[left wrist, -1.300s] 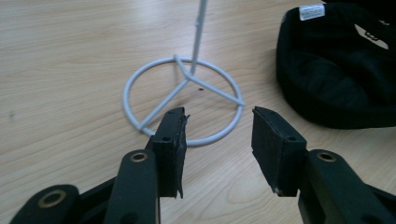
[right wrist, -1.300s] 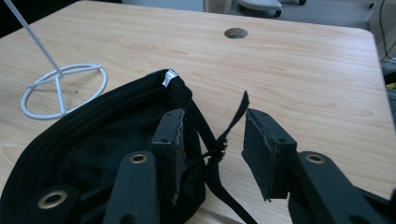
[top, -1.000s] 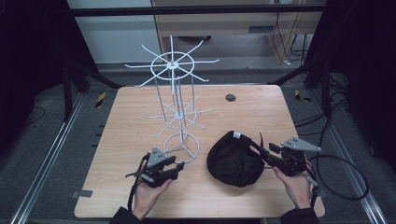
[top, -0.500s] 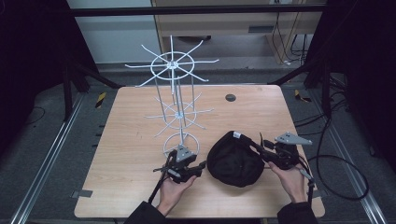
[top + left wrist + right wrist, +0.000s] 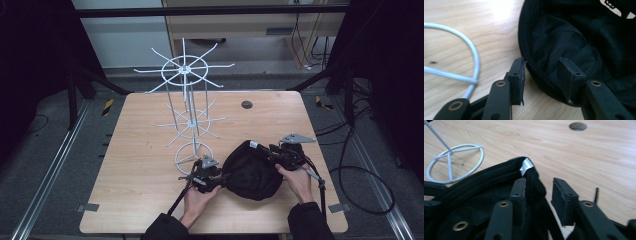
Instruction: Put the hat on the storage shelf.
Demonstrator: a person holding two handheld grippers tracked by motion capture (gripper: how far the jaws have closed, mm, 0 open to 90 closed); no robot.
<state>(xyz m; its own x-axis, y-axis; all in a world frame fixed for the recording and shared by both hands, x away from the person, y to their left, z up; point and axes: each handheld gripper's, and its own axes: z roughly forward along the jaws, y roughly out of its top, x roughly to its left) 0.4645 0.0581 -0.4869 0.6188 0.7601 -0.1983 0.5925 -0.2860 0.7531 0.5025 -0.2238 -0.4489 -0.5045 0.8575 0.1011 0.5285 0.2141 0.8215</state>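
A black cap (image 5: 252,172) lies open side up on the wooden table (image 5: 140,200), near the front edge. My left gripper (image 5: 220,176) is at its left rim. In the left gripper view that gripper (image 5: 541,61) is open and straddles the cap's (image 5: 579,37) rim, one jaw over the table and one inside the cap. My right gripper (image 5: 270,150) is at the cap's far right rim. In the right gripper view it (image 5: 539,181) stands open around the cap's (image 5: 486,185) edge, just below a white label (image 5: 525,166), with a gap left at the outer jaw.
A tall white wire rack (image 5: 184,70) with spoke arms stands left of the cap. Its ring base (image 5: 192,152) lies close behind my left gripper, and also appears as a ring base (image 5: 475,57) and ring base (image 5: 454,162). A round hole (image 5: 246,104) marks the far tabletop.
My left gripper has travelled right from the table's front left to the cap's left rim. My right gripper stayed at the cap's right rim, shifting slightly.
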